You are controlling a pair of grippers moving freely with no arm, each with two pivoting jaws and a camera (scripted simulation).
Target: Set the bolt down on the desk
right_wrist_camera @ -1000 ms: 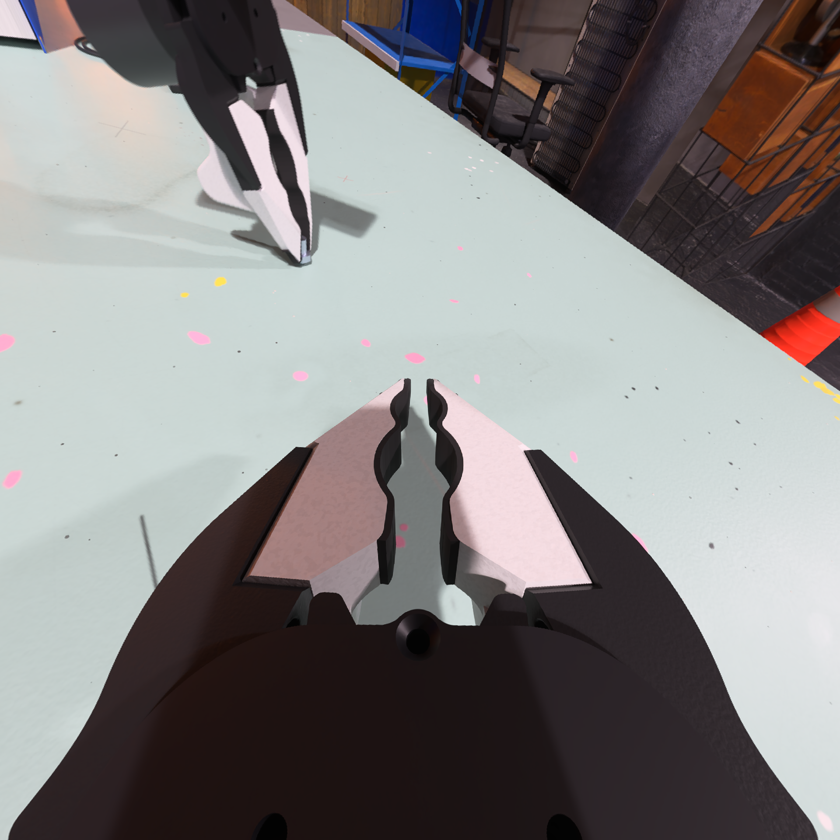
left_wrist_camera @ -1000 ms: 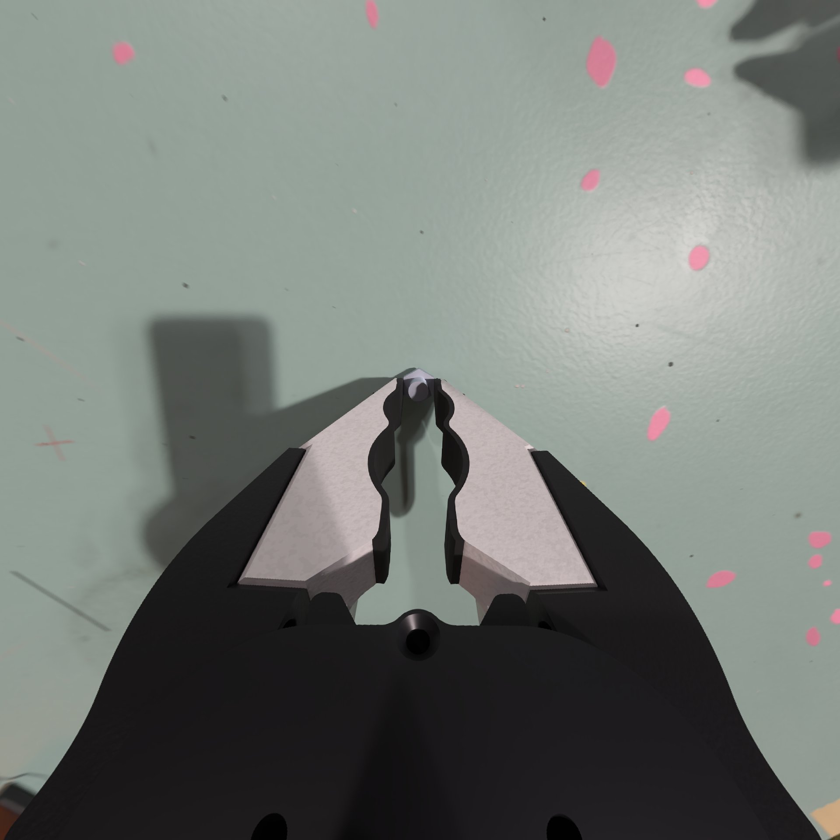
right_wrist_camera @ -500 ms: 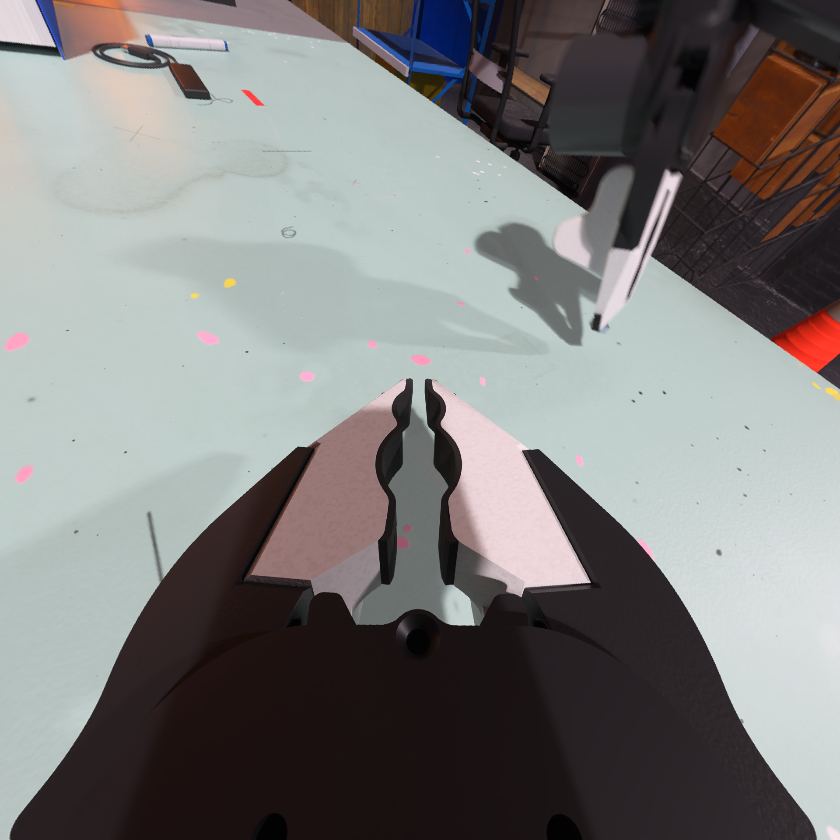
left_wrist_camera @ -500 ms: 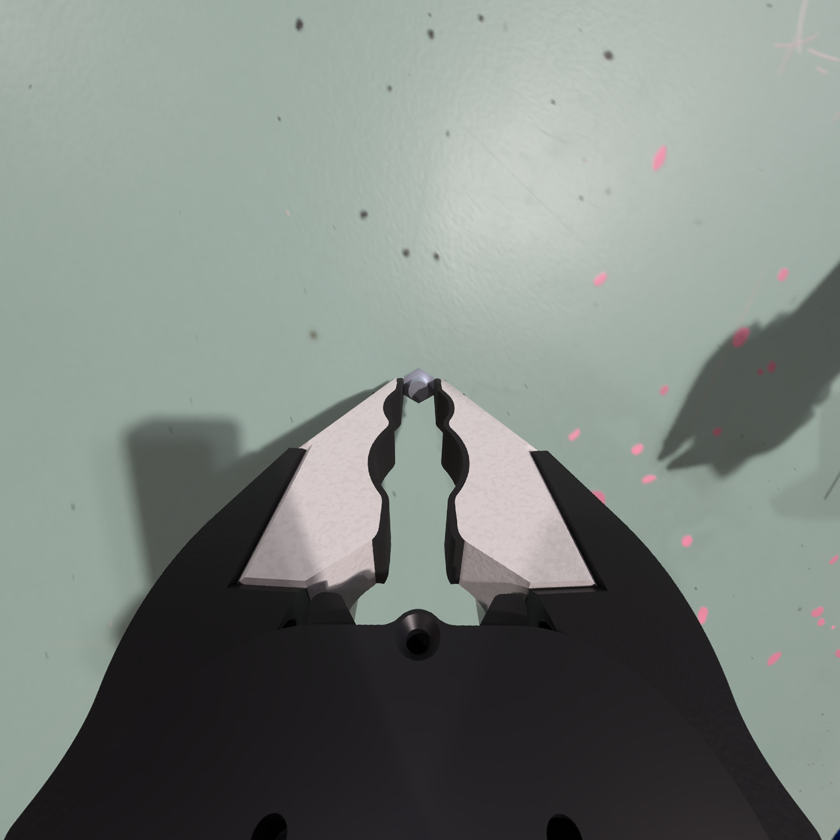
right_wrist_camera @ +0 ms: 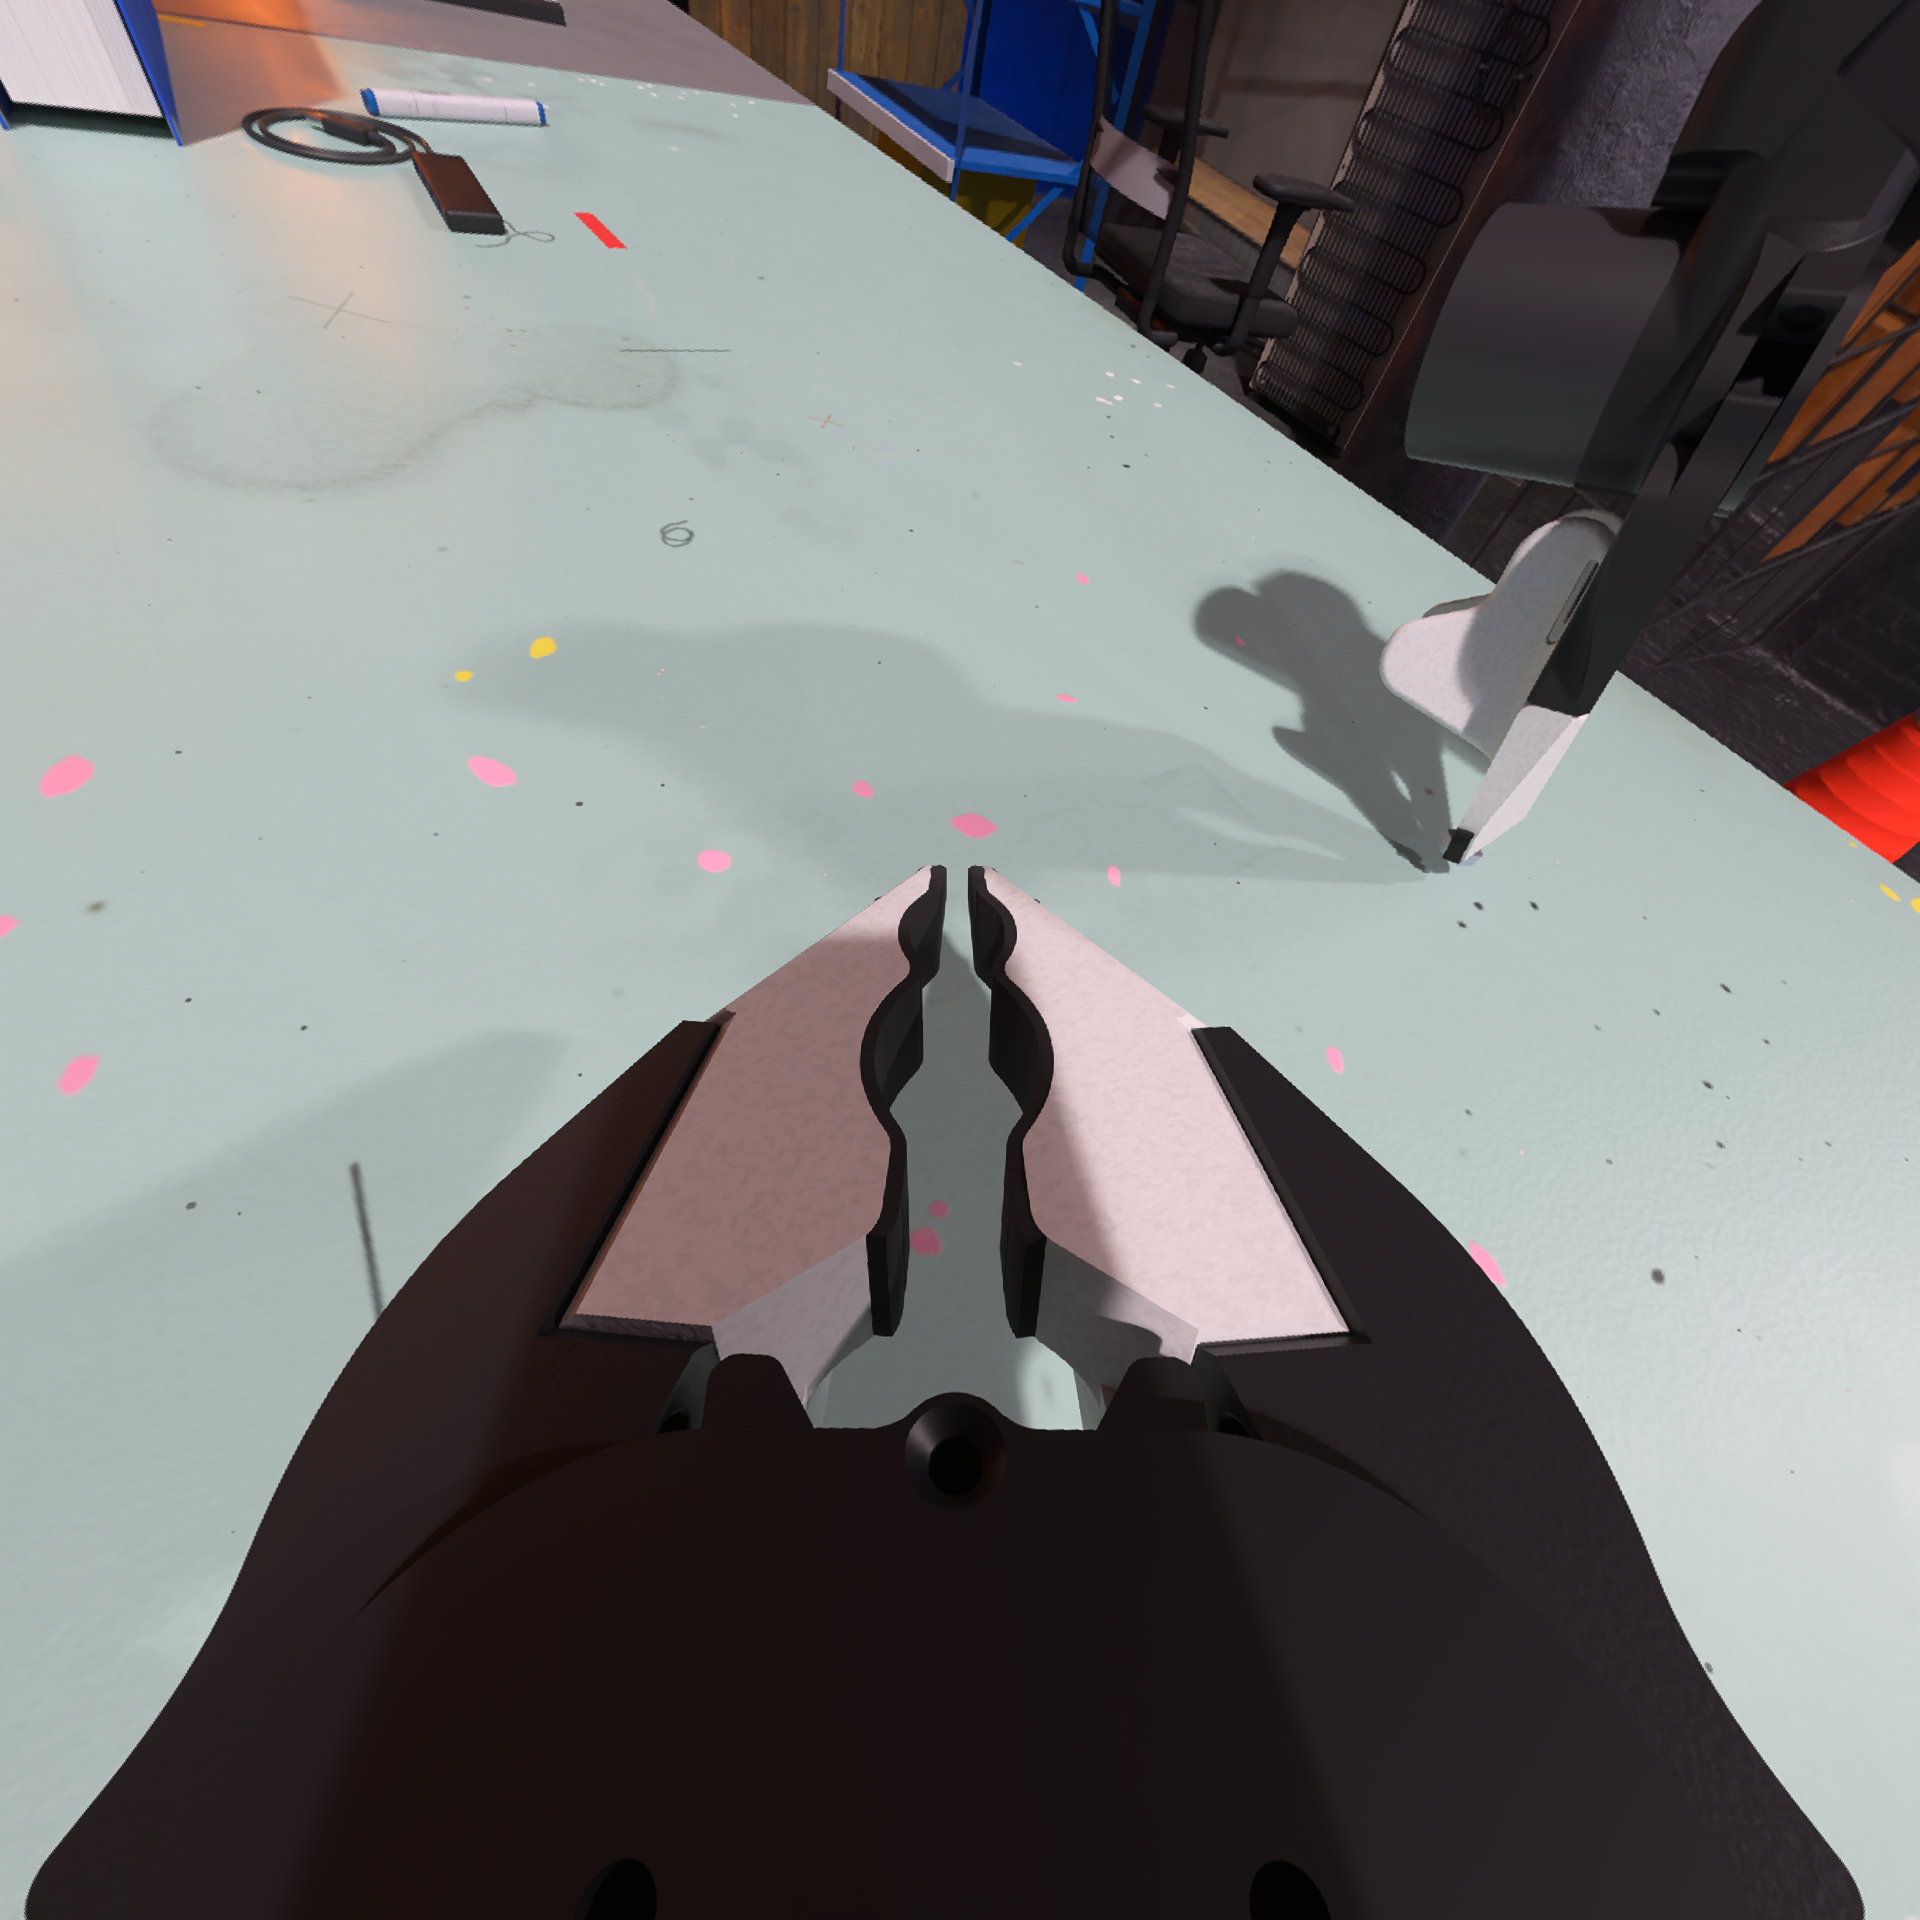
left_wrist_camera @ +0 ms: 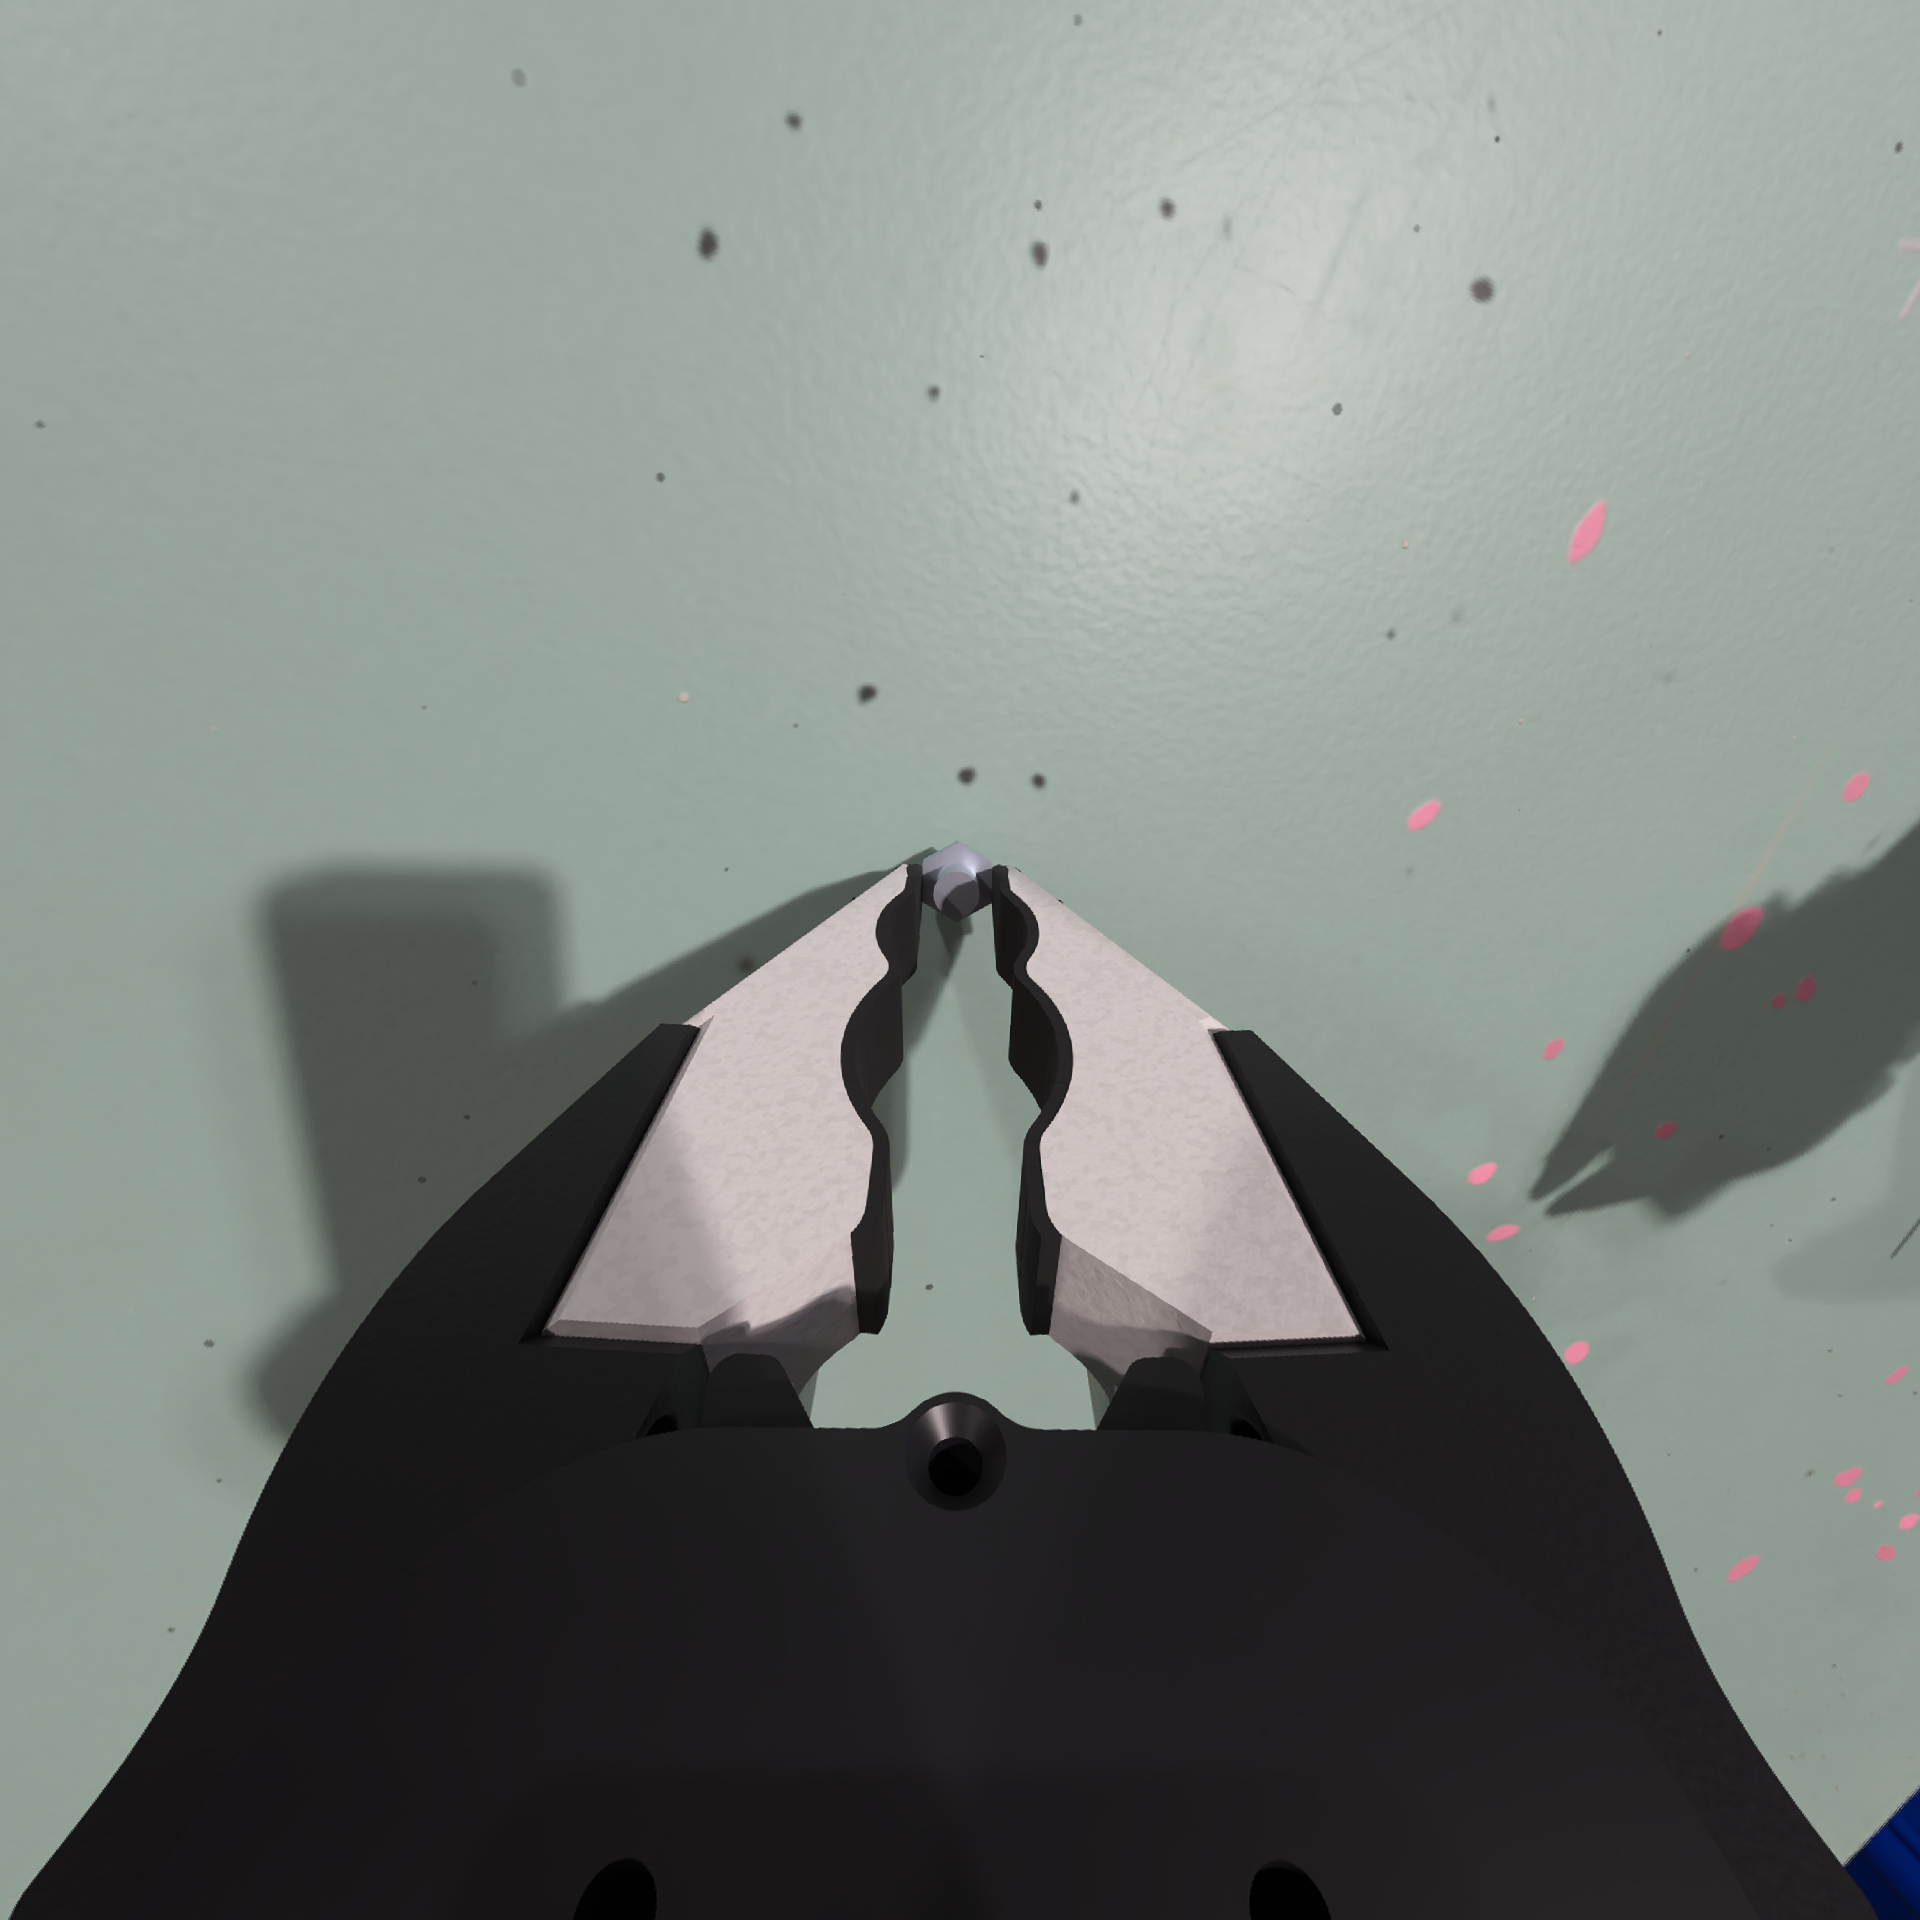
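A small silver-grey bolt [left_wrist_camera: 956, 886] is pinched between the tips of my left gripper [left_wrist_camera: 957, 883], which points straight down at the pale green desk [left_wrist_camera: 520, 468]. In the right wrist view the left gripper [right_wrist_camera: 1460, 847] shows at the far right with its tips at or just above the desk [right_wrist_camera: 727, 468], near the desk's right edge; the bolt itself is too small to make out there. My right gripper [right_wrist_camera: 956, 881] is shut and empty, held low over the desk.
A black cable with an adapter [right_wrist_camera: 457, 192], a white and blue marker [right_wrist_camera: 452, 106] and a red tape strip [right_wrist_camera: 601, 230] lie at the far end. The desk's right edge [right_wrist_camera: 1299, 436] runs diagonally; chairs and shelving stand beyond it. Pink and yellow paint spots dot the surface.
My left gripper has carried the bolt from the left far side to the right side of the desk and come down close to the surface. My right gripper has stayed still.
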